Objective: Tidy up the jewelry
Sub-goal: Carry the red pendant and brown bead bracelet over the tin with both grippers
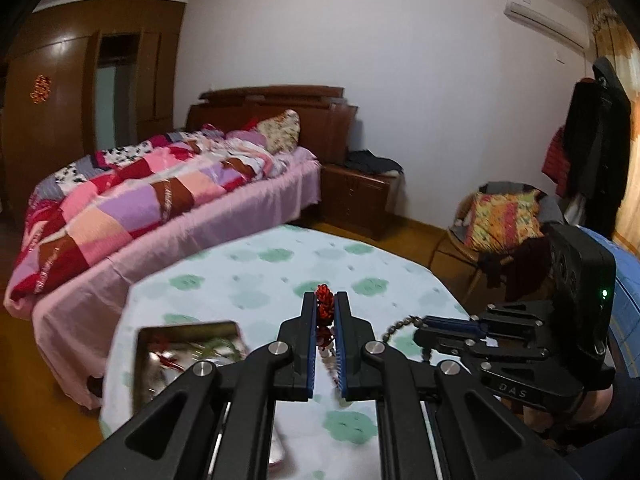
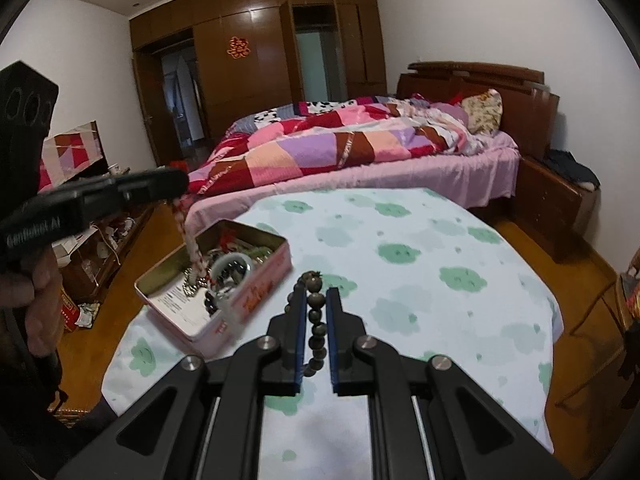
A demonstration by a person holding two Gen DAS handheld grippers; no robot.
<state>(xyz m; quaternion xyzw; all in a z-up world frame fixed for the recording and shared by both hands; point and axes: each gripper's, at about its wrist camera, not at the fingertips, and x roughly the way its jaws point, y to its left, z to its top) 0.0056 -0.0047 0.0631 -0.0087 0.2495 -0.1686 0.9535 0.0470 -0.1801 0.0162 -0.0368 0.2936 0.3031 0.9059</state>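
My left gripper [image 1: 325, 297] is shut on the red knotted end of a jewelry strand [image 1: 325, 307]. The right wrist view shows that gripper [image 2: 178, 184] at the left, with the strand's pink-and-white length [image 2: 188, 236] hanging from it into an open pink tin [image 2: 256, 292]. The tin holds several jewelry pieces, among them a pale bangle [image 2: 232, 266]. My right gripper [image 2: 317, 294] is shut on a string of dark brown beads [image 2: 316, 320], lifted over the table. From the left wrist view, the right gripper [image 1: 422, 330] is to the right with beads [image 1: 396, 326] dangling from it.
The round table [image 2: 420, 240] has a white cloth with green cloud prints, and the tin [image 1: 188, 344] sits at its left edge. A bed with a patchwork quilt [image 2: 340, 148] stands just behind. A chair with a cushion [image 1: 504, 220] stands right of the table.
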